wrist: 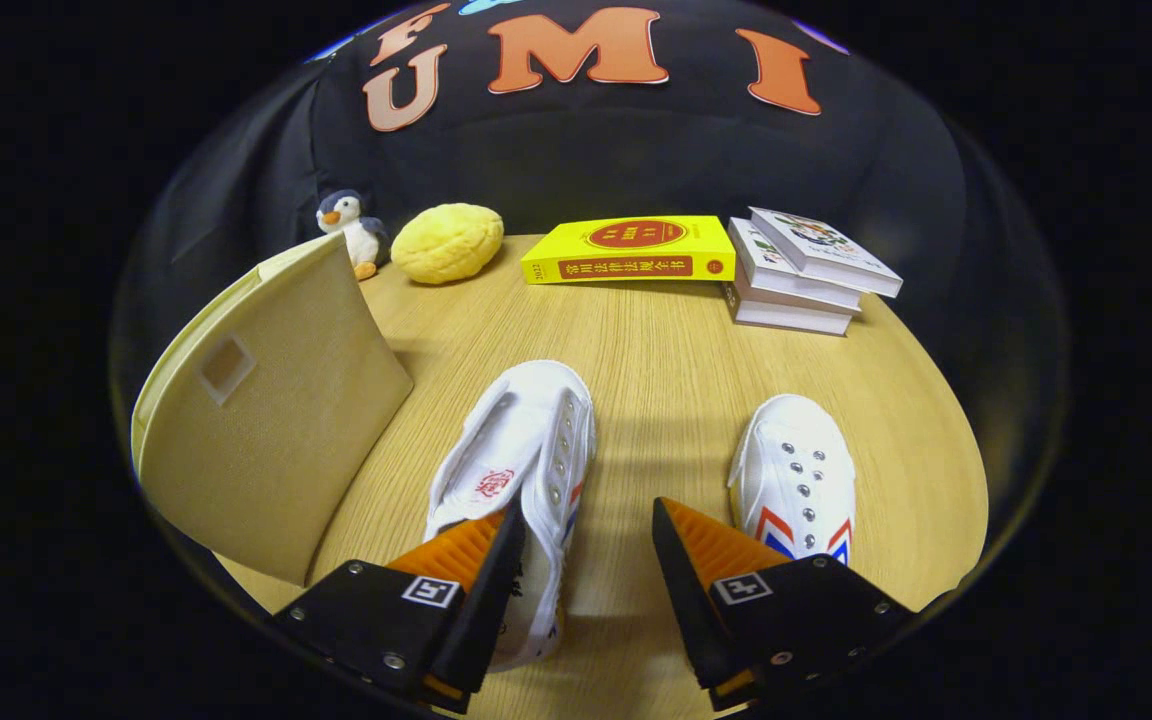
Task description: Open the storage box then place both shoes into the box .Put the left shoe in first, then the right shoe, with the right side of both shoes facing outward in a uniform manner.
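Observation:
Two white canvas shoes lie on the wooden table (656, 350). The left-hand shoe (521, 455) reaches from just ahead of my left finger back under it, its side wall running along that finger's inner edge. The right-hand shoe (794, 480), with red and blue chevrons, sits beside and partly behind my right finger. My gripper (586, 545) is open, with bare table in the gap between its fingers. A beige fabric storage box (266, 410) with a small label window stands left of the shoes; whether its lid is open cannot be told.
At the table's far side sit a penguin plush (348, 228), a yellow round cushion (447, 243), a yellow book (631, 250) and a stack of white books (801, 275). Bare tabletop lies between the shoes and these items.

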### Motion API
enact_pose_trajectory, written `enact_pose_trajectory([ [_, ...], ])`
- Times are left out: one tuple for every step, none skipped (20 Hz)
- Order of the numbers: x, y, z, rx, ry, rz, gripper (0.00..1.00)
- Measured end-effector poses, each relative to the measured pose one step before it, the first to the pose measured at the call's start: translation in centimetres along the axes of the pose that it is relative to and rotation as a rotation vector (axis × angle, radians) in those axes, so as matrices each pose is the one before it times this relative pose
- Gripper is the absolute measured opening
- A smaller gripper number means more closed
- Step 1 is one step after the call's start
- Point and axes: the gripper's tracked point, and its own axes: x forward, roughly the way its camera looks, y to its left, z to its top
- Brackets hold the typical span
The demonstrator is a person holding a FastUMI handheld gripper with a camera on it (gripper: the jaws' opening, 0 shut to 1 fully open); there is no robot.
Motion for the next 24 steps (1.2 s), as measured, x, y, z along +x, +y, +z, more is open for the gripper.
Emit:
enact_pose_trajectory([
  [0.539, 0.024, 0.219, -0.00156, -0.00942, -0.00105, 0.75],
  [0.431, 0.146, 0.291, -0.00417, -0.00931, 0.00167, 0.66],
  [0.468, 0.206, -0.006, -0.00319, -0.00036, 0.00444, 0.58],
  [0.477, 0.395, -0.152, 0.00011, 0.00481, 0.01124, 0.50],
  [0.284, 0.235, -0.291, -0.00137, 0.00794, 0.00469, 0.46],
  [0.203, 0.056, -0.214, 0.00048, 0.00539, 0.00654, 0.36],
  [0.136, -0.033, 0.258, 0.01735, -0.01364, -0.00240, 0.31],
  [0.494, -0.571, 0.037, 0.02374, -0.01512, -0.02338, 0.21],
  [0.038, -0.314, 0.137, 0.05163, -0.00633, 0.00097, 0.13],
  [-0.273, 0.353, 0.145, 0.05561, -0.00336, 0.01602, 0.01],
  [-0.179, 0.353, 0.008, 0.03476, 0.00411, 0.01287, 0.00],
  [-0.353, 0.079, 0.446, 0.01171, -0.01068, 0.00343, 0.00],
  [-0.328, 0.026, 0.479, 0.00463, -0.01637, 0.00396, 0.00],
  [-0.402, 0.231, 0.567, 0.00501, -0.01269, 0.00959, 0.00],
  [-0.342, 0.200, 0.275, 0.00225, -0.00527, 0.01214, 0.00],
  [-0.429, 0.243, 0.205, -0.00292, -0.00043, 0.00503, 0.00],
  [-0.460, -0.087, 0.412, -0.00722, -0.00376, -0.00376, 0.00],
  [-0.568, 0.086, 0.470, -0.00033, -0.00576, -0.00813, 0.00],
  [-0.622, 0.205, 0.596, 0.00836, -0.00474, -0.00804, 0.00],
  [-0.696, 0.310, 0.740, 0.01853, -0.00560, -0.00682, 0.00],
  [-0.610, 0.413, 0.676, 0.01906, -0.00234, -0.00551, 0.00],
  [-0.762, 0.621, 0.837, 0.01134, -0.00792, -0.00512, 0.00],
  [-0.996, 0.610, 0.936, 0.00646, -0.01436, -0.00697, 0.00],
  [-0.834, 0.763, 0.951, 0.00362, -0.01551, -0.00442, 0.00],
])
